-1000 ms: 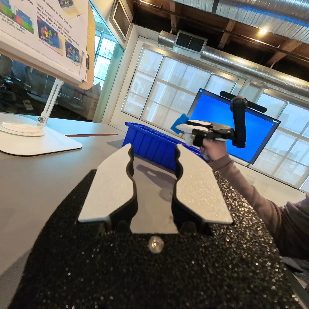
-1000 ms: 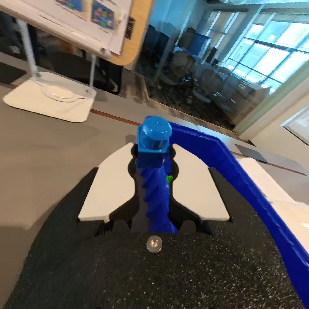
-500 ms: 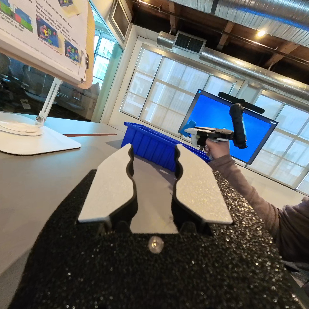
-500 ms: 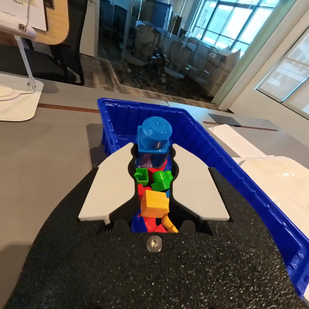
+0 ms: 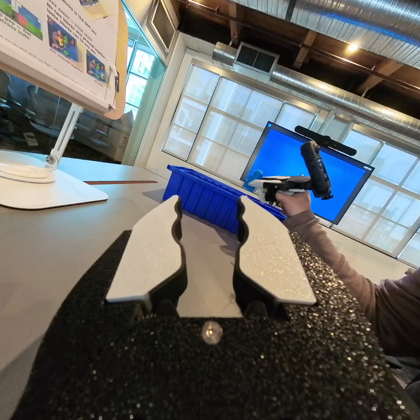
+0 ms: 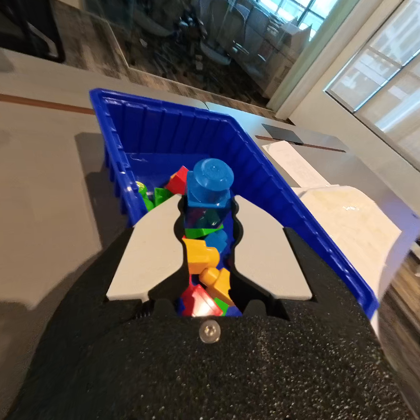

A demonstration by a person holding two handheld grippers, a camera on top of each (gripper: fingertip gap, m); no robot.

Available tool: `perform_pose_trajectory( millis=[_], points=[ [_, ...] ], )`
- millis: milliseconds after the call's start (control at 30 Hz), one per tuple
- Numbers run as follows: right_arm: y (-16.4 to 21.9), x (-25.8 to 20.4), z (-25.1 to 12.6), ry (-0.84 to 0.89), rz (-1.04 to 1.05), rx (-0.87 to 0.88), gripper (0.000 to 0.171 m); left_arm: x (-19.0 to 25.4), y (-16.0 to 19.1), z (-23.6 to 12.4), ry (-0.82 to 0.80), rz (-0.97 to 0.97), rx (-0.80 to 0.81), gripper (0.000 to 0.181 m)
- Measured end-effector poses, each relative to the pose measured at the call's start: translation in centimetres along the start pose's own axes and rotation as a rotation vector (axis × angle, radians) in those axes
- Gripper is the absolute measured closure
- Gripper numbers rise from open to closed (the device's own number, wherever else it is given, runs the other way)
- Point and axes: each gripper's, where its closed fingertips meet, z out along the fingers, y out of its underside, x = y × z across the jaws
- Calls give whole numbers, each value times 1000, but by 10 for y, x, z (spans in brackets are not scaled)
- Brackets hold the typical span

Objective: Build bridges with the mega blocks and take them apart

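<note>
Bright daylight floods through windows (image 5: 229,122) at right; wide-angle bending warps the frame edges, and motion blur smears the right wrist view's borders.

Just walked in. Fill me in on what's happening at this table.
A person is working with a hand-held gripper in each hand. The right hand-held gripper is shut on a blue block and holds it above a blue bin of loose red, green, yellow and blue blocks. The left hand-held gripper is open and empty, low over the grey table, pointing toward the bin. No bridge is visible in either view.
</note>
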Motion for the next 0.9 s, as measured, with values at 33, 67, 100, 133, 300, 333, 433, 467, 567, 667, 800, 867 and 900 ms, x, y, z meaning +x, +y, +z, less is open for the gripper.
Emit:
perform_pose_trajectory(
  millis=[33, 67, 100, 133, 300, 333, 433, 467, 567, 667, 800, 867, 900],
  points=[
    [3, 3, 1, 17, -11, -19, 133, 0, 0, 0, 0, -1, -1, 135],
    [6, 5, 2, 26, -15, -38, 133, 0, 0, 0, 1, -2, -1, 135],
    [8, 6, 3, 33, -13, -55, 133, 0, 0, 0, 2, -3, -1, 135],
    [10, 8, 4, 44, -13, -68, 133, 0, 0, 0, 3, -3, -2, 135],
    [12, 7, 4, 44, -25, -78, 133, 0, 0, 0, 3, -4, 0, 135],
    [11, 7, 4, 42, -23, -76, 133, 0, 0, 0, 3, -4, 0, 135],
    [11, 8, 4, 39, -14, -73, 133, 0, 0, 0, 3, -5, 0, 135],
    [11, 8, 4, 40, -12, -73, 132, 0, 0, 0, 4, -5, 0, 135],
    [11, 9, 4, 46, -14, -76, 130, 0, 0, 0, 4, -6, 0, 135],
    [12, 9, 4, 51, -15, -81, 124, 0, 0, 0, 5, -7, 0, 135],
    [12, 9, 4, 55, -22, -80, 121, 0, 0, 0, 6, -8, -2, 135],
    [11, 9, 4, 58, -28, -74, 121, 0, 0, 0, 6, -9, -1, 135],
    [10, 8, 3, 58, -30, -69, 121, 0, 0, 0, 7, -10, -2, 135]
  ],
)
